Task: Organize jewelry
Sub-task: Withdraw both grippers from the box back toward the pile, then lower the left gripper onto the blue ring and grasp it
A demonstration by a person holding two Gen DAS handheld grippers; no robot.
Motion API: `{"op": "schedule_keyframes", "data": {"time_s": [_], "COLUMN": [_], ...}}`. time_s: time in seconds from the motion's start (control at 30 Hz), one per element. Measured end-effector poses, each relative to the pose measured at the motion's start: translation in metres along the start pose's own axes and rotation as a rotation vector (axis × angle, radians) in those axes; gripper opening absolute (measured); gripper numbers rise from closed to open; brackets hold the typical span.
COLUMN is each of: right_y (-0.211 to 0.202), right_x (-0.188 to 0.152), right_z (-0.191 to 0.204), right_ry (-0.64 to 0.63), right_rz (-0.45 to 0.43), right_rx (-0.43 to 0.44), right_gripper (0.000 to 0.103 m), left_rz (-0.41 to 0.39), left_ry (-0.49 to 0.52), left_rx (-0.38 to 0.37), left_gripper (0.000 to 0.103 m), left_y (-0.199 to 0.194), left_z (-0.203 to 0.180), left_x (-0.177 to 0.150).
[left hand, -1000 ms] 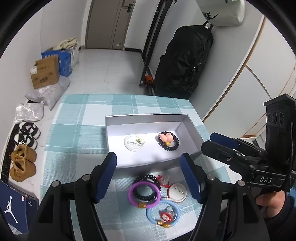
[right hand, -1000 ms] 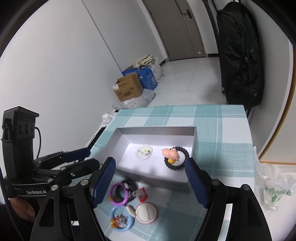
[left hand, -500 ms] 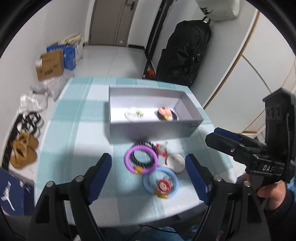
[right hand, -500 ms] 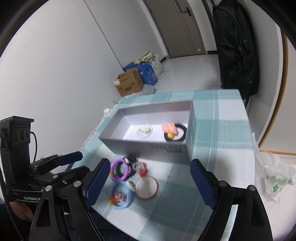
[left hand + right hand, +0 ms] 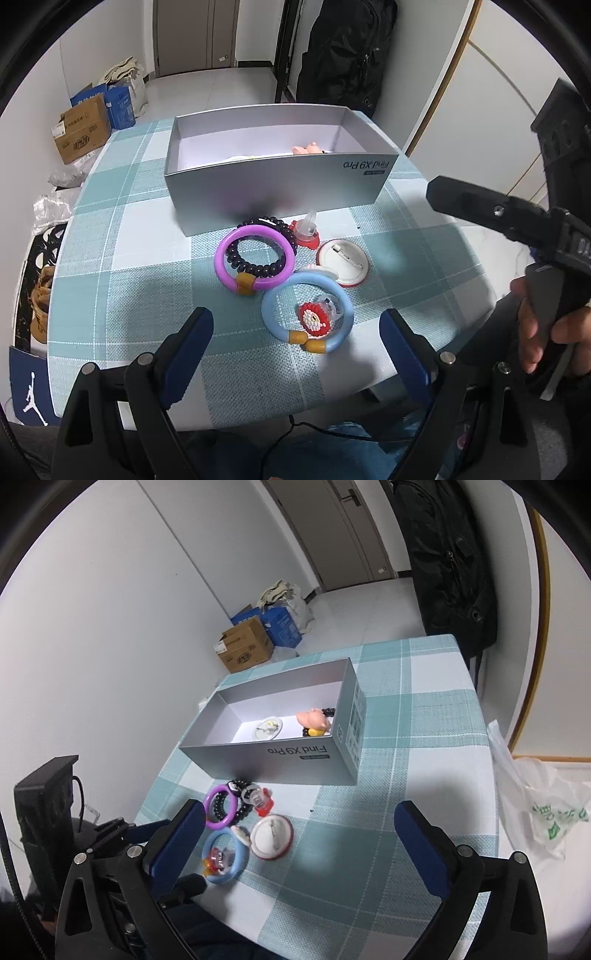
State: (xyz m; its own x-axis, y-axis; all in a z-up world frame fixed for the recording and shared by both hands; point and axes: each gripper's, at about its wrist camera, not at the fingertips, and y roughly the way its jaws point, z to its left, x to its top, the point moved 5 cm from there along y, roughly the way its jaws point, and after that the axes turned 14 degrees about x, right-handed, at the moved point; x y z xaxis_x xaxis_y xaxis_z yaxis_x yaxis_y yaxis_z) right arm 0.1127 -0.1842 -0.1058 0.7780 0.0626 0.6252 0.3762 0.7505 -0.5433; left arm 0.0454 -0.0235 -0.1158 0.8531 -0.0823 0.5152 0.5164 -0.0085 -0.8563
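Note:
A grey open box (image 5: 280, 188) (image 5: 280, 757) stands on the checked table; inside lie a white badge (image 5: 268, 726) and a black bead bracelet with a pink pig (image 5: 314, 720). In front of the box lie a purple bangle (image 5: 255, 258) (image 5: 221, 806) over a black coil band, a blue bangle (image 5: 306, 317) (image 5: 225, 856) around a red beaded charm, a white round badge (image 5: 342, 262) (image 5: 271, 836) and a small red piece (image 5: 306, 232). My left gripper (image 5: 295, 343) is open and empty, just short of the blue bangle. My right gripper (image 5: 299, 834) is open and empty above the white badge.
The table (image 5: 122, 295) has a teal checked cloth; its near edge lies close below my grippers. Cardboard boxes (image 5: 81, 133) and shoes (image 5: 40, 306) are on the floor at left. A black bag (image 5: 343, 48) stands behind the table. A plastic bag (image 5: 535, 812) lies right.
Both grippers have pulled back and down from over the box toward the near table edge. The loose jewelry now lies ahead of the fingers. Nothing was taken hold of.

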Motion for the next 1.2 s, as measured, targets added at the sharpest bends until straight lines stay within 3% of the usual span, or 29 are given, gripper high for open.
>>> {"op": "schedule_keyframes", "data": {"time_s": [0.13, 0.27, 0.43, 0.67, 0.87, 0.97, 1.1, 1.13, 1.2], "right_y": [-0.001, 0.000, 0.000, 0.001, 0.002, 0.003, 0.004, 0.004, 0.004], "right_x": [-0.002, -0.003, -0.004, -0.004, -0.005, -0.005, -0.005, -0.005, -0.006], "right_z": [0.000, -0.001, -0.003, -0.007, -0.014, -0.017, -0.019, -0.019, -0.019], "right_ry": [-0.005, 0.000, 0.012, 0.027, 0.054, 0.063, 0.071, 0.070, 0.069], "right_rz": [0.006, 0.010, 0.016, 0.019, 0.025, 0.024, 0.025, 0.023, 0.025], "right_rx": [0.000, -0.005, -0.010, -0.021, -0.032, -0.037, -0.039, -0.039, -0.043], "right_gripper": [0.103, 0.103, 0.103, 0.103, 0.103, 0.103, 0.103, 0.103, 0.103], "left_rz": [0.007, 0.084, 0.084, 0.069, 0.060, 0.043, 0.034, 0.029, 0.035], "left_ry": [0.015, 0.012, 0.012, 0.094, 0.096, 0.113, 0.129, 0.132, 0.135], "left_rx": [0.028, 0.009, 0.013, 0.093, 0.075, 0.084, 0.072, 0.069, 0.061], "left_gripper": [0.088, 0.088, 0.088, 0.088, 0.087, 0.073, 0.066, 0.057, 0.057], "left_y": [0.003, 0.015, 0.016, 0.019, 0.018, 0.018, 0.020, 0.019, 0.019], "left_z": [-0.001, -0.005, -0.006, -0.015, -0.015, -0.016, -0.018, -0.019, -0.019], "left_x": [-0.001, -0.009, -0.006, -0.008, -0.006, -0.001, 0.002, 0.002, 0.004]}}
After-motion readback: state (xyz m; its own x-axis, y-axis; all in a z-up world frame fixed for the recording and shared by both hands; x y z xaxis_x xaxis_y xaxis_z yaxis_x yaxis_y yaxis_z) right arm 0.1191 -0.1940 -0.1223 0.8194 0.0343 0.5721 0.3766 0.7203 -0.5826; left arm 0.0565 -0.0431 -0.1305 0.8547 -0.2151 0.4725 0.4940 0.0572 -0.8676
